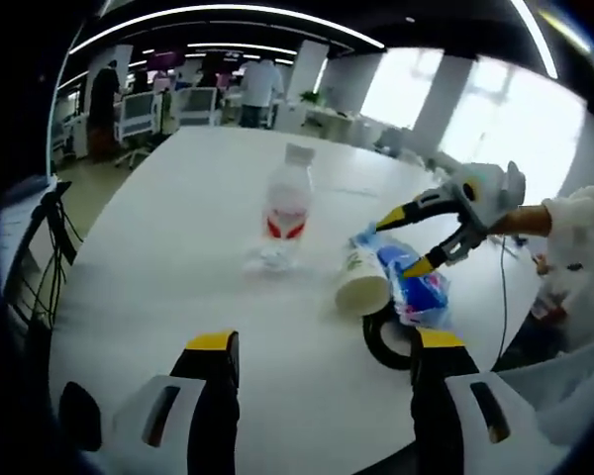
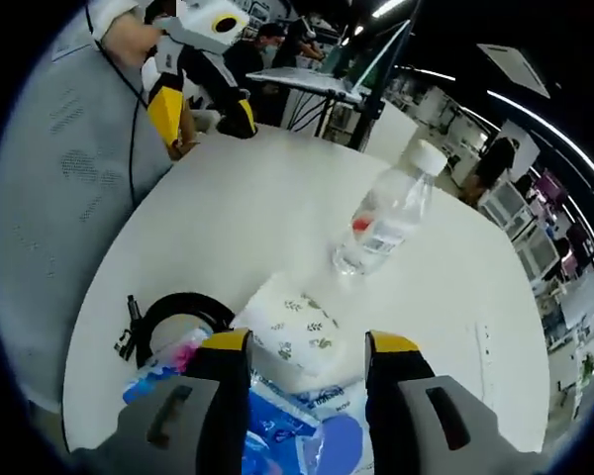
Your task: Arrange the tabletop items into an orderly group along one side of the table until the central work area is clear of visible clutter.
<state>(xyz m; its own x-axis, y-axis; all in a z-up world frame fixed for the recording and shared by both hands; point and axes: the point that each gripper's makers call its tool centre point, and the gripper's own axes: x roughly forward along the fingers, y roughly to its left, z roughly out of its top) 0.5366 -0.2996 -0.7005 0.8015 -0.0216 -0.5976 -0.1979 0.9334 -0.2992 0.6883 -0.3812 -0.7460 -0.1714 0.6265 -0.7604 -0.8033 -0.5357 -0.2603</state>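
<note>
1. The table (image 1: 178, 247) is plain white, matte, with no pattern.
2. The water bottle (image 1: 286, 213) is clear plastic with a white cap and a red-and-white label.
3. The paper cup (image 2: 295, 332) is white, sprinkled with small green leaf prints.
4. The plastic packet (image 1: 416, 282) is blue and white with a touch of pink.
5. The coiled cable (image 2: 173, 315) is black.
6. The left gripper (image 1: 322, 341) has black jaws tipped in yellow, on pale grey bodies.
7. The right gripper (image 2: 297, 344) has the same yellow tips over black, grey housing below.
8. The person's sleeve (image 1: 589, 242) is white.
</note>
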